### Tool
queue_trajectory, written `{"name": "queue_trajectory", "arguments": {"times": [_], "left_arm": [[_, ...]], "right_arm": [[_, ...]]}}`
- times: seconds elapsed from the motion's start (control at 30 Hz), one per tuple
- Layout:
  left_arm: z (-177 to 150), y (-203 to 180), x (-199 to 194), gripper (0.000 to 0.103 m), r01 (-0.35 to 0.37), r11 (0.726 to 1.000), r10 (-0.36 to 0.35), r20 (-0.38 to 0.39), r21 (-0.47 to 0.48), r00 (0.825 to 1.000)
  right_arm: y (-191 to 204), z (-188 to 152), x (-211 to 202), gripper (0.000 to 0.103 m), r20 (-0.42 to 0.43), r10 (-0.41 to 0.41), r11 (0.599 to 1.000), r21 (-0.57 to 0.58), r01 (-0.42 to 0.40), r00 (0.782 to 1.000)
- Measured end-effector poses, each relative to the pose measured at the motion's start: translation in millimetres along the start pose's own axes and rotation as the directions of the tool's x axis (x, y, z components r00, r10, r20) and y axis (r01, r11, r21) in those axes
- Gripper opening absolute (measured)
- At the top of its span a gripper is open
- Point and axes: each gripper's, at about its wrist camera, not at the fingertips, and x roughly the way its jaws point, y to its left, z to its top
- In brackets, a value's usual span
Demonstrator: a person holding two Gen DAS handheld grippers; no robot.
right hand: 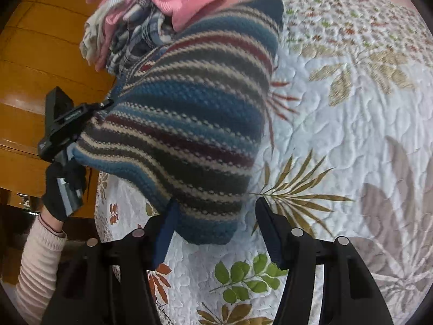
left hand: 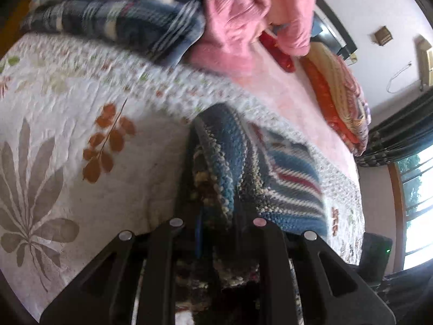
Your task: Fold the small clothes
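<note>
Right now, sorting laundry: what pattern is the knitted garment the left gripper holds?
Blue, grey, cream and maroon stripes; clearest in the right wrist view.

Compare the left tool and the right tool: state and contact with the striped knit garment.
The left tool is shut on the blue striped knit garment, lifting its edge; the right tool is open, its fingers straddling the garment's lower corner without pinching it. Seen from the right wrist, the left tool sits by the bed's edge, the right over the floral quilt. Both are black.

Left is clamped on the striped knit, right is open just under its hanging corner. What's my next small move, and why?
Probably ease the right gripper forward and shut it on the low corner of the striped knit. The left gripper alone holds the piece, so it sags over the quilt; the corner hangs beside the open right fingers, not yet between them.
</note>
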Motion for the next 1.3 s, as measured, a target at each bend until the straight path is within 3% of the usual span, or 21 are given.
{"name": "queue_trajectory", "arguments": {"times": [0.17,0.3,0.37,0.47,0.57,0.63,0.67,0.77,0.83,0.97,1.07,1.3], "left_arm": [[-8.5,10.3,15.0,0.022,-0.012,1.000,0.012,-0.033,-0.004,0.999],[-5.4,-0.4,-4.8,0.034,-0.122,0.991,0.125,-0.049,0.055,0.991],[-9.2,-7.2,-18.3,0.035,-0.149,0.984,0.154,-0.053,0.093,0.987],[-24.6,-21.3,-42.4,0.041,-0.141,0.981,0.150,-0.062,0.132,0.987],[-47.6,-38.2,-59.4,0.048,-0.069,0.987,0.081,-0.081,0.145,0.993],[-58.2,-46.8,-56.7,0.059,-0.050,0.988,0.066,-0.105,0.149,0.992],[-62.4,-49.9,-51.8,0.060,-0.054,0.987,0.073,-0.125,0.152,0.989],[-70.1,-50.5,-28.9,0.052,-0.085,0.990,0.104,-0.176,0.115,0.979],[-71.8,-44.4,-18.8,0.015,-0.079,0.993,0.095,-0.202,0.084,0.975],[-73.1,-32.3,-21.5,0.012,-0.060,0.997,0.067,-0.204,0.040,0.977],[-73.6,-24.1,-32.2,0.011,-0.042,0.998,0.052,-0.195,0.056,0.979],[-88.4,8.8,1.6,0.011,-0.087,0.995,0.095,-0.278,0.042,0.956]], "right_arm": [[3.2,-0.3,21.0,0.060,-0.029,-0.020,1.000,-0.004,0.020,0.999],[4.1,0.2,23.2,0.060,-0.030,-0.020,1.000,-0.003,0.020,0.999],[2.8,-0.3,20.6,0.060,-0.030,-0.021,1.000,-0.007,0.021,0.999],[4.9,-1.2,16.8,0.060,-0.028,-0.025,1.000,-0.014,0.025,0.999],[12.4,0.5,14.0,0.060,-0.026,-0.019,1.000,-0.018,0.019,0.999],[16.2,0.7,11.0,0.060,-0.024,-0.008,1.000,-0.019,0.007,1.000],[17.9,0.5,11.0,0.062,-0.027,-0.006,1.000,-0.016,0.006,1.000],[17.5,-3.3,17.1,0.063,-0.050,-0.008,1.000,0.002,0.008,0.999],[17.8,-4.7,22.5,0.059,-0.054,-0.019,1.000,-0.005,0.019,0.998],[19.9,-2.6,22.1,0.031,-0.052,-0.039,0.999,-0.018,0.038,0.998],[17.3,-0.7,17.3,0.026,-0.057,-0.020,1.000,-0.008,0.019,0.998],[20.3,-2.9,24.6,0.026,-0.085,-0.102,0.993,-0.071,0.096,0.991]]}}
